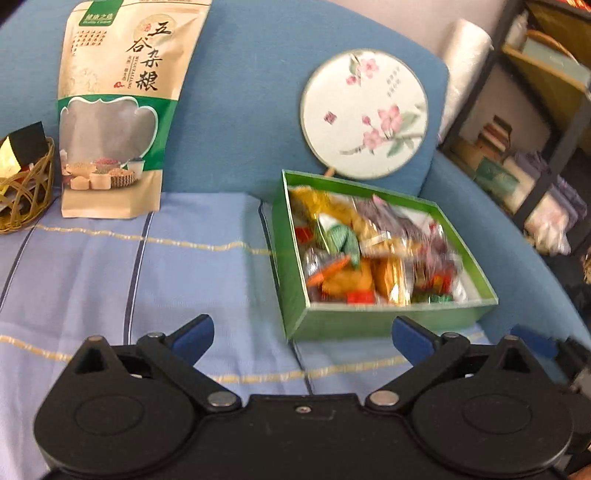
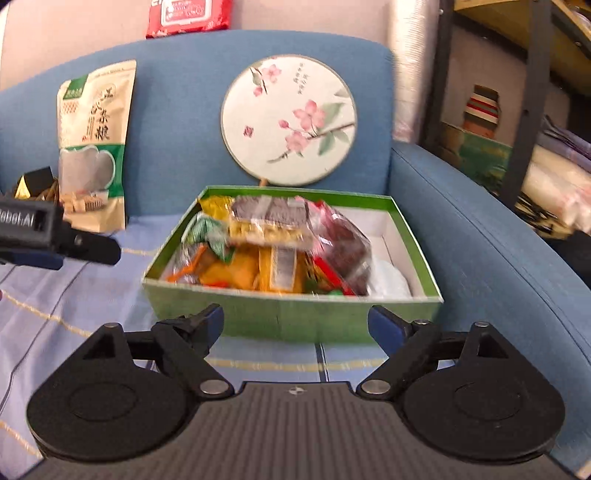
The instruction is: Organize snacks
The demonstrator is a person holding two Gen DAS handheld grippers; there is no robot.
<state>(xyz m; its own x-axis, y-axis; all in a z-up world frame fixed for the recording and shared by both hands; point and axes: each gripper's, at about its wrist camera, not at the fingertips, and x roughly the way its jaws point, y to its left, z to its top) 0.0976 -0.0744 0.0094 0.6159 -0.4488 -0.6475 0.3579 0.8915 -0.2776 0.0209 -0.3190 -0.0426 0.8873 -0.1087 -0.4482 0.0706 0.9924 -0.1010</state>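
A: Left wrist view first. Where is the box?

B: The green box (image 1: pixel 384 317) sits on the striped cloth (image 1: pixel 147 266) over the blue sofa's (image 1: pixel 240 92) seat, open, piled with wrapped snacks (image 1: pixel 373 251). The round fan (image 1: pixel 364 114) leans on the backrest just behind the box. The grain pouch (image 1: pixel 118 110) stands well to the left of the box, with the wicker basket (image 1: pixel 26 188) further left again.

A: And the left tongs (image 1: pixel 303 332)?

B: Spread wide, nothing between the blue pads (image 1: pixel 194 334). They hang over the cloth just before the box's near left corner, not touching it.

A: Right wrist view?

B: The box (image 2: pixel 295 314) is straight ahead, its near wall facing the camera. Snacks (image 2: pixel 280 243) fill its left and middle; the right end shows white lining. The fan (image 2: pixel 288 118) stands behind the box, the pouch (image 2: pixel 94 147) to its back left, a red pack (image 2: pixel 188 16) on top of the backrest. Shelves (image 2: pixel 517 110) stand to the right of the box, past the armrest.

A: The right tongs (image 2: pixel 295 325)?

B: Also fully apart and empty, close before the box's front wall. The left tongs (image 2: pixel 88 247) poke in left of the box.
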